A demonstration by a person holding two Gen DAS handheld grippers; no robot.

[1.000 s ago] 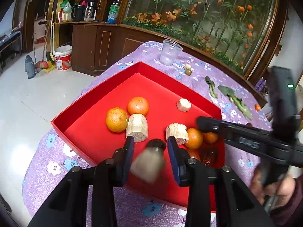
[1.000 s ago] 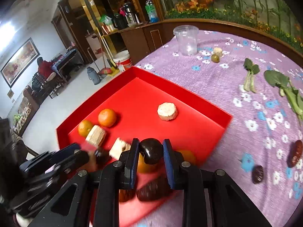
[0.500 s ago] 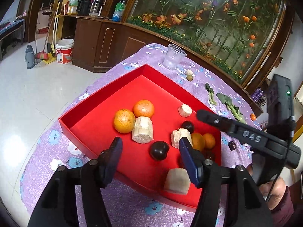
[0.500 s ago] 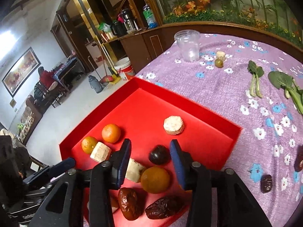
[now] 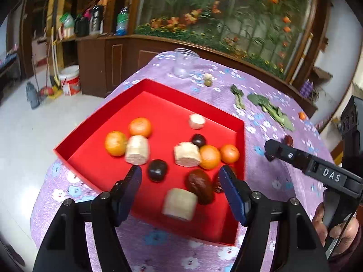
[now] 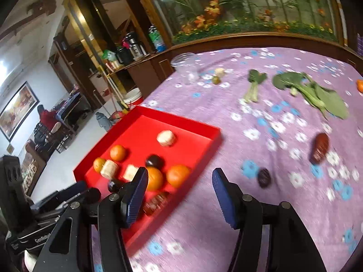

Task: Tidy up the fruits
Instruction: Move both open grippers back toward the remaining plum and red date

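Purple floral tablecloth (image 6: 261,204) — both grippers gaping, empty.
Dark plum (image 6: 264,177) right of red tray (image 6: 213,136): small, smooth, rolls — right gripper (image 6: 179,195) should pinch its middle; left gripper (image 5: 181,190) idle.

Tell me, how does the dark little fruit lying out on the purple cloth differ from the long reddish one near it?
The dark fruit is round and nearly black; the reddish fruit is elongated and red-brown. The dark fruit looks smaller, though it lies nearer the open right gripper than the reddish fruit does. Both rest on the tablecloth, outside the red tray, with neither gripped.

Fruits (image 5: 208,156) in tray (image 5: 158,86), greens (image 6: 313,93) behind, dates (image 6: 320,147) right.
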